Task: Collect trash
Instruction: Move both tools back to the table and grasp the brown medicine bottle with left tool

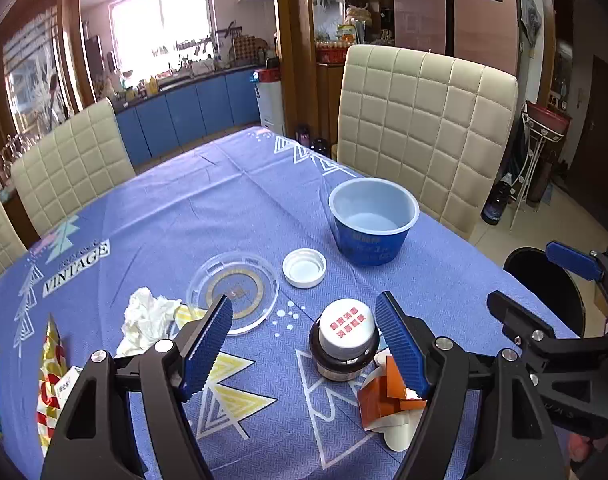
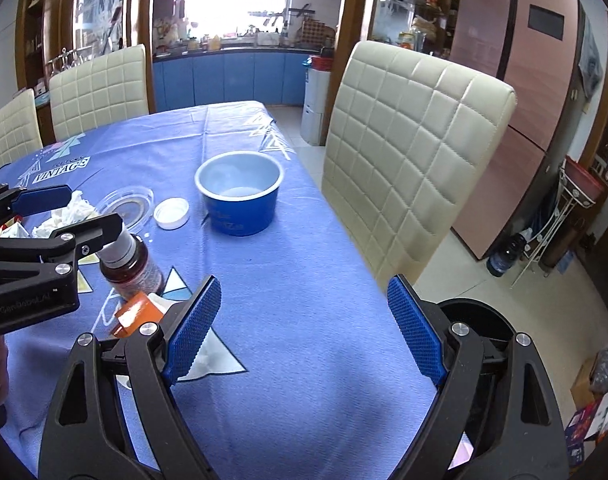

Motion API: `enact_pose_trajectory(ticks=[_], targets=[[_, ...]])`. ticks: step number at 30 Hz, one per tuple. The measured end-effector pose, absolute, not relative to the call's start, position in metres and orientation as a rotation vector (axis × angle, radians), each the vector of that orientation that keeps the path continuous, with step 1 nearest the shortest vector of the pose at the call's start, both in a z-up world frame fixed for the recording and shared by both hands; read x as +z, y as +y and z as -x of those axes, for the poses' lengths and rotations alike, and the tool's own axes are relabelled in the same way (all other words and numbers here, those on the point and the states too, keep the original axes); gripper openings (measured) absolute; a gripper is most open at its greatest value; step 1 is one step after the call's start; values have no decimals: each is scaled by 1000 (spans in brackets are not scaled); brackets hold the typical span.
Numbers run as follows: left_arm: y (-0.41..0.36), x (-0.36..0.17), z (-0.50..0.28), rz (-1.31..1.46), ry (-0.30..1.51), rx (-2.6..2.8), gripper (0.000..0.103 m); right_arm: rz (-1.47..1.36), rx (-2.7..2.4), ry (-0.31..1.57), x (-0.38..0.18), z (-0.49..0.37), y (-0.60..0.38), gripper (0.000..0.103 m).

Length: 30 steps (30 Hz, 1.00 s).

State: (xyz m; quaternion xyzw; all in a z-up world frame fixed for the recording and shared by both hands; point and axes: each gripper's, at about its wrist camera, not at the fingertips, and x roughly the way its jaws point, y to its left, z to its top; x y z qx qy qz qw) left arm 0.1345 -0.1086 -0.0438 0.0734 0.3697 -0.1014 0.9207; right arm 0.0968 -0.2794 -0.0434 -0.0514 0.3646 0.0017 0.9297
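**A:** Blue cloth, printed with triangles and the word VINTAGE, covers the worktop (image 1: 232, 200). What trash lies on it?

**B:** From the left wrist view: a dark bottle (image 1: 344, 340) with a white cap stands upright at 6 o'clock, an orange carton (image 1: 384, 400) lies touching its base, a crumpled tissue (image 1: 148, 320) sits at 8 o'clock beside a clear lid (image 1: 234, 294), with a white cap (image 1: 304, 268) near the centre and a blue tub (image 1: 372, 222) at 1 o'clock.

**A:** State of each gripper?

**B:** Left gripper (image 1: 304, 344) is spread wide and holds nothing; the bottle stands between its fingers, untouched. Right gripper (image 2: 300, 328) is likewise released, over bare cloth, with the black bin (image 2: 480, 320) on the floor at its 4 o'clock.

**A:** Likely faults?

**B:** The bottle looks tall and narrow; a finger nudging it off-centre could tip it onto the carton. The smooth round cap may slip in the pads. The two tools sit close, so they could collide. The tissue may snag and drag the clear lid.

**A:** Surroundings?

**B:** Cream quilted chairs (image 2: 408, 152) at 12 and 9 o'clock; blue kitchen cabinets (image 1: 192, 112) beneath a bright window.
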Motion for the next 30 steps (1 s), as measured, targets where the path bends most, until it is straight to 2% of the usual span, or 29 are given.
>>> enact_pose_trajectory(ticks=[16, 17, 19, 22, 30], targets=[[-122, -52, -140, -163, 778, -273, 72, 86, -7, 777, -55, -97, -281, 85], [-119, -54, -141, -155, 785, -269, 70, 84, -9, 777, -55, -97, -281, 85], [-116, -57, -142, -149, 801, -265, 48, 79, -10, 778, -55, -98, -283, 85], [-114, -62, -144, -136, 825, -276, 31, 74, -7, 780, -56, -98, -283, 85], [-110, -57, -138, -150, 798, -261, 30, 80, 38, 776, -54, -99, -272, 85]])
